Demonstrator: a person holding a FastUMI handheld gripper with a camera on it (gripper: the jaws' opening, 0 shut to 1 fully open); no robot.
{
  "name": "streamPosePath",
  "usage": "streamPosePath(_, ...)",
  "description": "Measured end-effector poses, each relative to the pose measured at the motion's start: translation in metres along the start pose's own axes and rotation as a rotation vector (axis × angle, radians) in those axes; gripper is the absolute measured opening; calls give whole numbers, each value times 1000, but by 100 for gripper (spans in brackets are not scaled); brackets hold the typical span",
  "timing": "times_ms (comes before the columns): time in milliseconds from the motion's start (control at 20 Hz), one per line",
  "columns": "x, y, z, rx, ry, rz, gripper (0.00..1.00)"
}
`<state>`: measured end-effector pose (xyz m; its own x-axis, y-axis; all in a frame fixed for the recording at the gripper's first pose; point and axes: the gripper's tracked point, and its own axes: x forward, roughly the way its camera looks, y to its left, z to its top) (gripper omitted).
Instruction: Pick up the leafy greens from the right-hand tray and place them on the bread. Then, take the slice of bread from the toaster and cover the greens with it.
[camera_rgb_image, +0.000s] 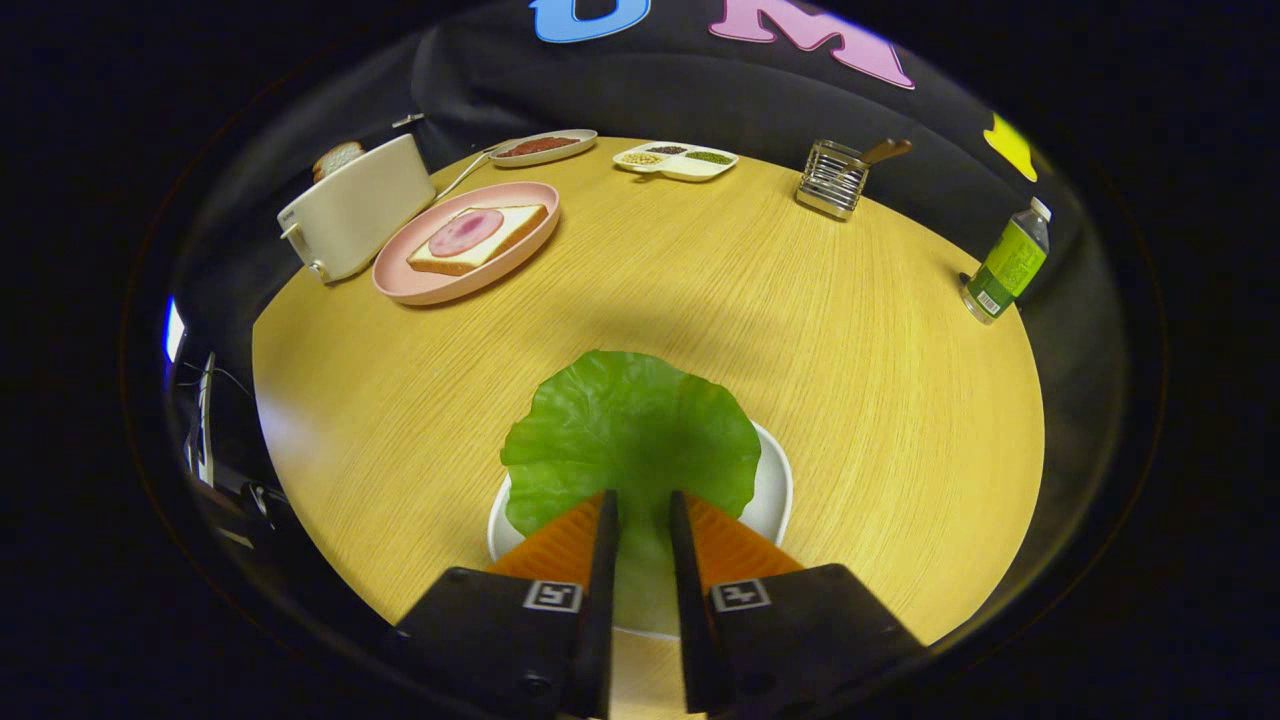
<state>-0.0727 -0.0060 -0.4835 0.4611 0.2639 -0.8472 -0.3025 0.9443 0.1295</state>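
A broad green lettuce leaf (630, 430) lies over a small white tray (775, 490) at the near edge of the round wooden table (800, 330). My gripper (643, 495) is shut on the leaf's near end, which shows in the narrow gap between the two fingers. Far beyond the fingers to the left, a pink plate (400, 280) holds a slice of bread (505, 232) with a round of ham (465, 232) on it. A white toaster (360, 205) stands just left of that plate, with a bread slice (337, 157) sticking out of its top.
At the far side stand an oval dish of red food (545, 146) with a spoon (465, 172) beside it and a divided dish of grains (677, 160). A metal rack with a wooden handle (833, 178) and a green-labelled bottle (1008, 263) are at the right.
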Motion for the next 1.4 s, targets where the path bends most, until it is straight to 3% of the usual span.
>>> streamPosePath(100,0,1,1,-18,-5,-2,12)
streamPosePath(200,-3,0,1,-15,-11,-12,6)
streamPosePath(500,-44,11,34,0,-120,0,6)
streamPosePath(850,-89,59,127,-40,-250,68,6)
streamPosePath(1100,-77,109,194,-75,-303,129,6)
streamPosePath(1400,-34,156,236,-108,-279,153,6)
